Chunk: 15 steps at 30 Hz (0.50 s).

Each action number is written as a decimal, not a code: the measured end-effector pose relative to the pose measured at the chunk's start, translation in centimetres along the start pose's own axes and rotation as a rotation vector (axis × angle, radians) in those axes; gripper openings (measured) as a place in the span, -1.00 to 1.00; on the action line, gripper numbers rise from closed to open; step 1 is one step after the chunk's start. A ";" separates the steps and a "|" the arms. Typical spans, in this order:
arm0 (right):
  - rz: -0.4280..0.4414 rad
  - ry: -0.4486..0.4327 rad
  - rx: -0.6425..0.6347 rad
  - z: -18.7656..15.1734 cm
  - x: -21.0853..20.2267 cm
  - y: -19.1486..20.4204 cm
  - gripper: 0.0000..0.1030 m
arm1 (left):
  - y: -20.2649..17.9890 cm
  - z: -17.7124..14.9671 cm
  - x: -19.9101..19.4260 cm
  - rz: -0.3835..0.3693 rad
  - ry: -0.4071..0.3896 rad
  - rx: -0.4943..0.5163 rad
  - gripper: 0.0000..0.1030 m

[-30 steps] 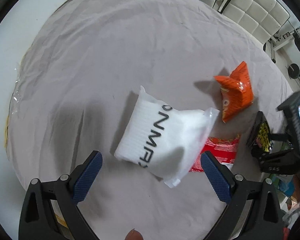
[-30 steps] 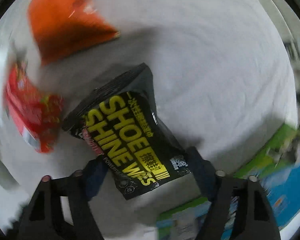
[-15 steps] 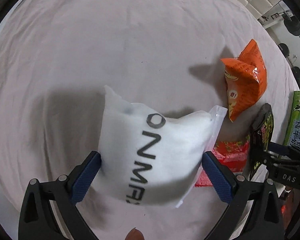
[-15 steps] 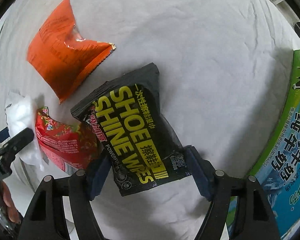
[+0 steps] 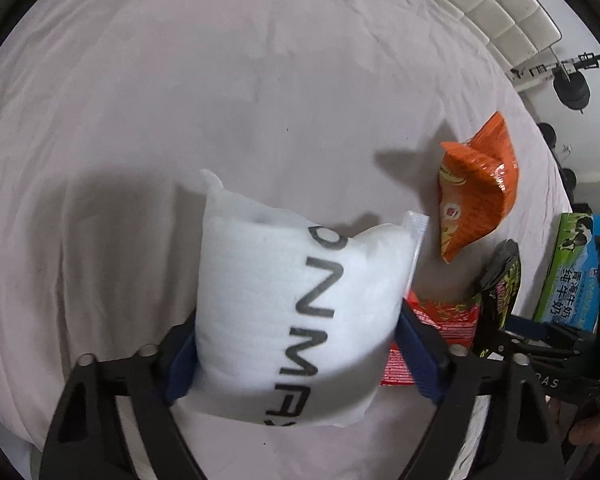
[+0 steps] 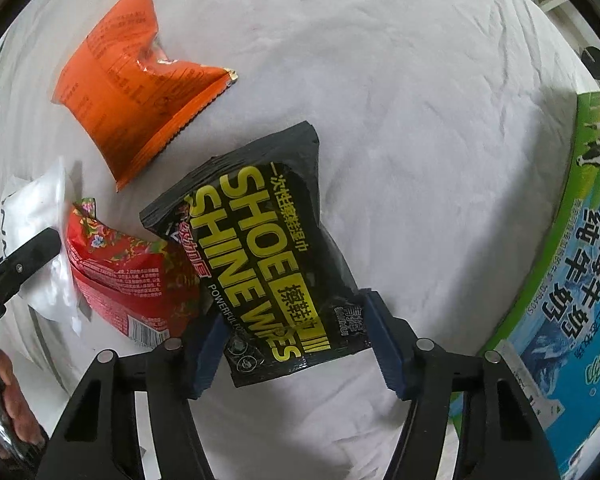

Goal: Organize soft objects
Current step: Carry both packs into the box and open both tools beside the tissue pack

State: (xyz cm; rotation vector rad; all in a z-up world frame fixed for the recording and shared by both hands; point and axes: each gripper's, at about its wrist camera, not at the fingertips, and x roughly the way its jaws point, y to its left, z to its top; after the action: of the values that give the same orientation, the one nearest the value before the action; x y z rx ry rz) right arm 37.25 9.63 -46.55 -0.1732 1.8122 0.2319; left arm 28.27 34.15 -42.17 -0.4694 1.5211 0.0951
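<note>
My left gripper (image 5: 296,354) is shut on a white soft pack with black letters (image 5: 300,296), its blue pads pressing both sides. My right gripper (image 6: 296,344) is shut on the lower end of a black shoe shine wipes pack (image 6: 268,264). The black pack leans over a red flowered packet (image 6: 128,280). An orange snack bag (image 6: 128,80) lies beyond on the pale cloth. In the left wrist view the orange bag (image 5: 476,184), the red packet (image 5: 440,320) and the black pack (image 5: 500,284) lie to the right.
A green and blue milk carton box (image 6: 572,300) stands at the right edge of the cloth-covered surface (image 6: 420,100); it also shows in the left wrist view (image 5: 572,272). A white padded headboard (image 5: 500,12) and gym gear are far behind.
My left gripper has closed on the white pack, which was lying loose between open fingers. My right gripper has narrowed onto the black wipes pack.
</note>
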 end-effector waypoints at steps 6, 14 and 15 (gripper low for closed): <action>0.013 -0.023 0.010 -1.0 -0.8 0.0 -0.15 | -0.2 -1.1 -2.5 0.044 -0.075 0.020 0.43; -0.006 -0.077 -0.024 -2.4 -3.2 1.3 -0.58 | -3.8 -2.5 -5.7 0.027 -0.154 0.045 0.43; -0.001 -0.075 -0.027 -2.5 -3.3 1.3 -0.60 | -3.9 -2.6 -6.1 0.017 -0.162 0.042 0.43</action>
State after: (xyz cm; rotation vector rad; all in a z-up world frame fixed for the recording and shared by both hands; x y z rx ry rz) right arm 35.37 10.27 -42.69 -0.1817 1.7355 0.2588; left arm 26.79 31.03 -35.26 -0.4053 1.3659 0.1113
